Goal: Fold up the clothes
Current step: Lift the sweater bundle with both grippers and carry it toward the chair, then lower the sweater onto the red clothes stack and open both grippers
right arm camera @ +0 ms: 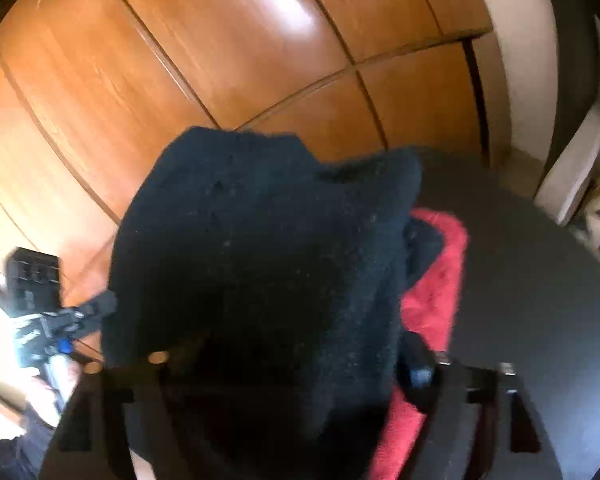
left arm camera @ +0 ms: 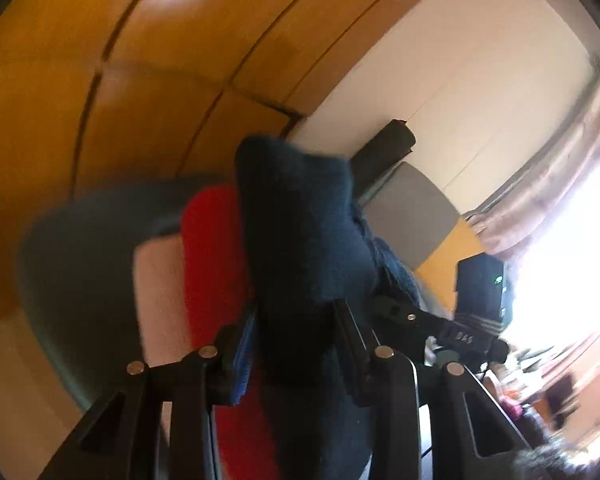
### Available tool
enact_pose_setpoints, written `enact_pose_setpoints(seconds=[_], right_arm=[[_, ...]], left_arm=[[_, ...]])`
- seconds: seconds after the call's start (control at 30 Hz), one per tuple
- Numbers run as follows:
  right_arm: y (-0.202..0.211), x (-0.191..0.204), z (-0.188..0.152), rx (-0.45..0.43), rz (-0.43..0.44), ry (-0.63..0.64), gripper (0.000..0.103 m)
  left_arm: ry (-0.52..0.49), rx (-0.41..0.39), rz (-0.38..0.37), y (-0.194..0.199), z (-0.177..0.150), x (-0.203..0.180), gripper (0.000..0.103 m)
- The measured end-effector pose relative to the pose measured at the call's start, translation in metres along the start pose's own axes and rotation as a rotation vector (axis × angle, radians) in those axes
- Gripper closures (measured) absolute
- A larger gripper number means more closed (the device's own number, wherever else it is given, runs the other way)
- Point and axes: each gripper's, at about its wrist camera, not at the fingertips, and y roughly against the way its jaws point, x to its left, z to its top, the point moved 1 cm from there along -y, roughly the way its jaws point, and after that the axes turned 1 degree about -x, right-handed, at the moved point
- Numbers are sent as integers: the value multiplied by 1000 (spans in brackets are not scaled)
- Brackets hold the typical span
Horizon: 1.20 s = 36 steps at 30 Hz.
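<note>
fold clothes, one moment, both wrist views. the landmark is the dark round table. above it, lifted clear of its top, hangs a dark navy garment of thick, fuzzy cloth, bunched and draped rather than flat. the left gripper has its two fingers pressed onto a thick fold of this garment, which fills the gap between them. the right gripper is almost wholly draped by the same cloth; one blue-tipped finger shows at the edge of the fabric, and whether this tool is pinching the cloth or merely covered by it cannot be told. in the right wrist view the left gripper appears beside the garment's far edge, away from the table's middle.

on the table top, beneath the raised garment, lies a red cloth, partly hidden; next to it in the left wrist view a pale cloth lies flat. whether either is folded cannot be read through the blur. behind the table stands a wooden wardrobe.

progress, as a judgement: the navy garment is in mid-handling, held aloft and not lying folded. no crease line or squared shape is visible on it, so its fold remains to be completed and laid on the table. the state of the two cloths beneath stays open.
</note>
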Motion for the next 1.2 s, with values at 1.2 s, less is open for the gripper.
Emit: enact_pose_setpoints(seconds=[1.2], right_arm=[[44, 106, -29, -231, -335, 361, 23]], left_arm=[[-174, -191, 435, 39, -10, -75, 62]])
